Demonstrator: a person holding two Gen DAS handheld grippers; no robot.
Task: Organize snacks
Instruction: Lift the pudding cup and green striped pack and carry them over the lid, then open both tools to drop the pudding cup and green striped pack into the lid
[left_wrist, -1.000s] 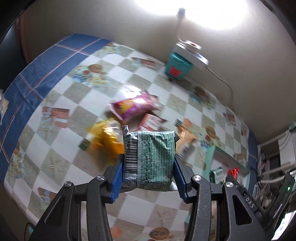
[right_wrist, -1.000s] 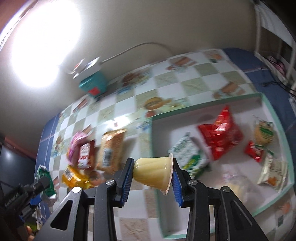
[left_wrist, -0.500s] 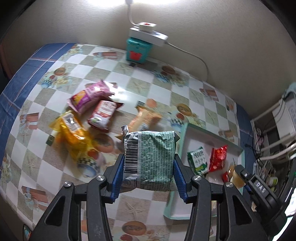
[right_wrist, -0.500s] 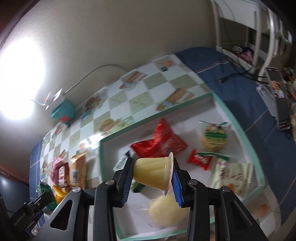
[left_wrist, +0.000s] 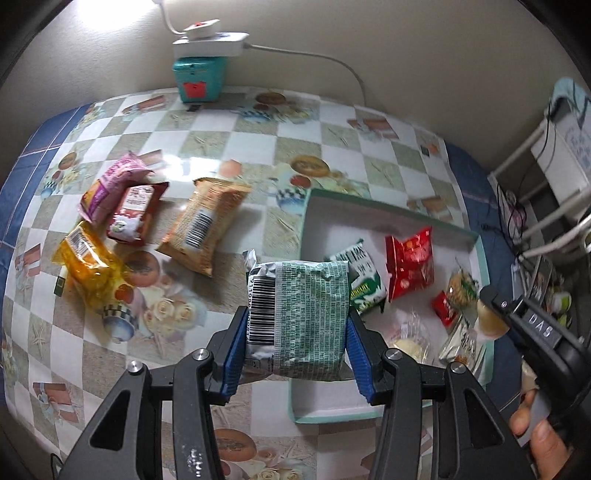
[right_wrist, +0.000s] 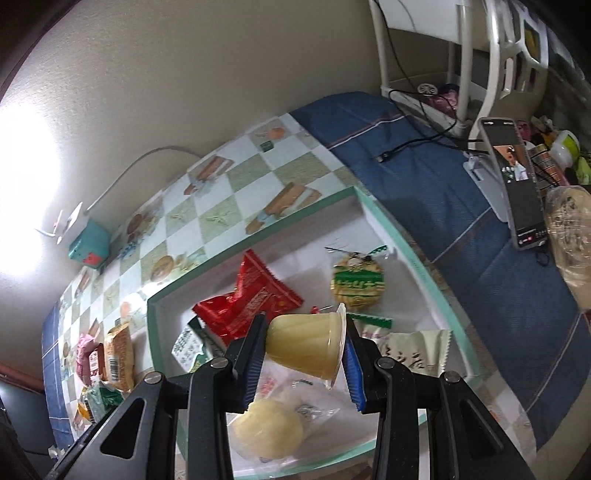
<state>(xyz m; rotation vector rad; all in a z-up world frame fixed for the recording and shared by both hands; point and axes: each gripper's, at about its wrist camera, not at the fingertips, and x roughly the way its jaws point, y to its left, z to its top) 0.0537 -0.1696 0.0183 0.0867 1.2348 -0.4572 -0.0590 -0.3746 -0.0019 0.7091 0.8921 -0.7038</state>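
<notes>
A: What has the left gripper (left_wrist: 297, 325) got?
B: Its jaws are clamped on a green packet (left_wrist: 301, 314), barcode side up, held over the near-left edge of the tray (left_wrist: 373, 205)

A: And the right gripper (right_wrist: 304, 352)?
B: Its jaws pinch a yellow jelly cup (right_wrist: 304, 343) lying on its side, lid to the right, held above the tray's (right_wrist: 258, 242) near half

A: What lies in the tray?
B: A red packet (right_wrist: 255, 301) near the far wall, a round green-and-gold biscuit (right_wrist: 356, 282) right of it, a green-and-white pack (right_wrist: 188, 349) at the left wall, a pale wrapped bun (right_wrist: 269, 432) at the near rim and a cream sachet (right_wrist: 417, 356) on the right

A: Left of the tray?
B: On the tablecloth (left_wrist: 236, 147) are an orange bag (left_wrist: 203, 225), then a dark red pack (left_wrist: 135, 214) on a pink bag (left_wrist: 110, 181), and a yellow bag (left_wrist: 90, 266) nearest us
</notes>
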